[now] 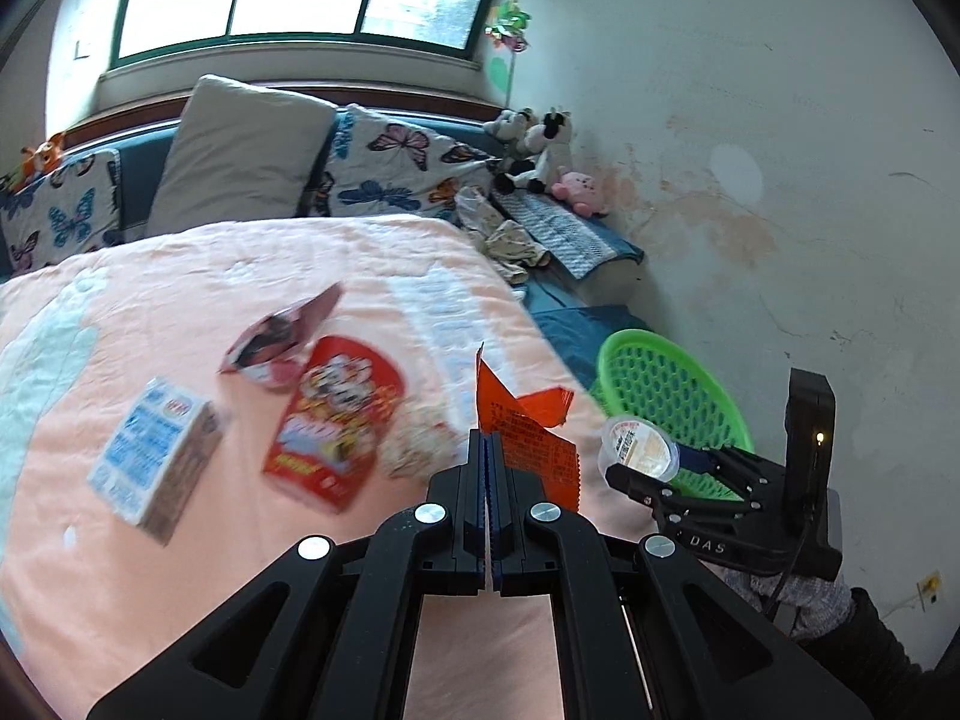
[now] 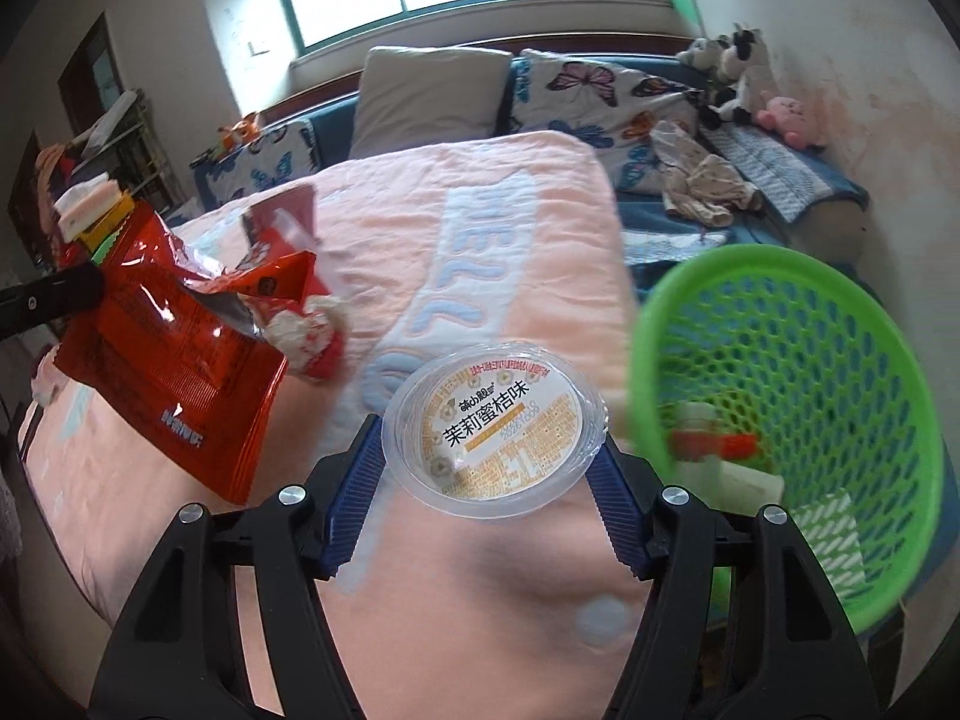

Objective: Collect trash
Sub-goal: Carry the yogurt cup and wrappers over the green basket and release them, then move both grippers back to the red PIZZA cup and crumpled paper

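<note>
Trash rides in both grippers, our left gripper (image 1: 489, 450) pinching the orange wrapper (image 1: 528, 438), our right gripper (image 2: 492, 456) clamping the jelly cup (image 2: 495, 426); next, release over the green basket (image 2: 648, 324) at three o'clock.

The clear plastic cup (image 2: 493, 429) between my right gripper's (image 2: 492, 483) blue pads carries a white and yellow lid with big black Chinese characters, 茉莉蜜桔味; the smaller brand line above them and the fine print around them are too small for me to read; the pink blanket (image 2: 372, 228) on the bed has raised pale blue letters running toward its foot edge, of which I make out "ELL", then an "O" half behind the cup; my right gripper's black body (image 1: 708, 546), seen from the left wrist, bears white letters "DAS"; print on the red wrapper (image 2: 180, 348), the red bag (image 1: 336, 420) and the blue and white carton (image 1: 153, 450) is blurred.
</note>
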Motion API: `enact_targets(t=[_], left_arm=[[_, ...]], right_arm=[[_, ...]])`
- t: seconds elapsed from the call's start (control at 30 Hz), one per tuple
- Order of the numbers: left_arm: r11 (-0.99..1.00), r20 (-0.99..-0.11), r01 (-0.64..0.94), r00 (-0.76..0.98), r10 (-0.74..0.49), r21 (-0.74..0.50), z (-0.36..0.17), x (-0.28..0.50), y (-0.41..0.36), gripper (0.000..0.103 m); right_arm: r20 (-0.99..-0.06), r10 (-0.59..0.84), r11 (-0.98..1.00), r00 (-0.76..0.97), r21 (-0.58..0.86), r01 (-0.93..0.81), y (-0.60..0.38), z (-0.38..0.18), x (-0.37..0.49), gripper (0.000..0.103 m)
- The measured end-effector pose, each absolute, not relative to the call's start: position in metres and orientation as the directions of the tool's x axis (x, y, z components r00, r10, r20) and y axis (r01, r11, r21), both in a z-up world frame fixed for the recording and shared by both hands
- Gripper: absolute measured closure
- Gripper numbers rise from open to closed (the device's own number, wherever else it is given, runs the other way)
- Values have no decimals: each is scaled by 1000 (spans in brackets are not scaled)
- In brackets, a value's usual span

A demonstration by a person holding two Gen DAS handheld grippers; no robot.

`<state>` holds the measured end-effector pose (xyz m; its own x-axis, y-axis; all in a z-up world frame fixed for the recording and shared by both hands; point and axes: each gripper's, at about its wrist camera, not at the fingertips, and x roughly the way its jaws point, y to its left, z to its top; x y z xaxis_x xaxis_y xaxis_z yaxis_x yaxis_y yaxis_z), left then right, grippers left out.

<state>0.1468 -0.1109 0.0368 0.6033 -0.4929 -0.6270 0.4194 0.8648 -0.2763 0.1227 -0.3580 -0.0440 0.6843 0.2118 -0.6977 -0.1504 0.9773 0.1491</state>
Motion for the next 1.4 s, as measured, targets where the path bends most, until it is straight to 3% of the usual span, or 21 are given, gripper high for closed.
enact_targets(t=[0.57,1.0,1.13,1.4], left_arm=[[764,-584,582,530,-615,-278,52,187,-261,102],[757,-661,598,459,-593,-264,12,200,-316,99],[767,-672,591,464,-577,-250,7,195,-312,67],[789,-658,572,509,-555,-224,17,182,-278,56]], right_arm=[[-712,22,981,702,151,123,-483,-56,93,37],[-720,-1,969,694,171,179,-513,-63,82,37],[-723,4,966,690,181,185,-514,-65,84,37],[-726,15,963,687,195,185,-509,-68,90,36]])
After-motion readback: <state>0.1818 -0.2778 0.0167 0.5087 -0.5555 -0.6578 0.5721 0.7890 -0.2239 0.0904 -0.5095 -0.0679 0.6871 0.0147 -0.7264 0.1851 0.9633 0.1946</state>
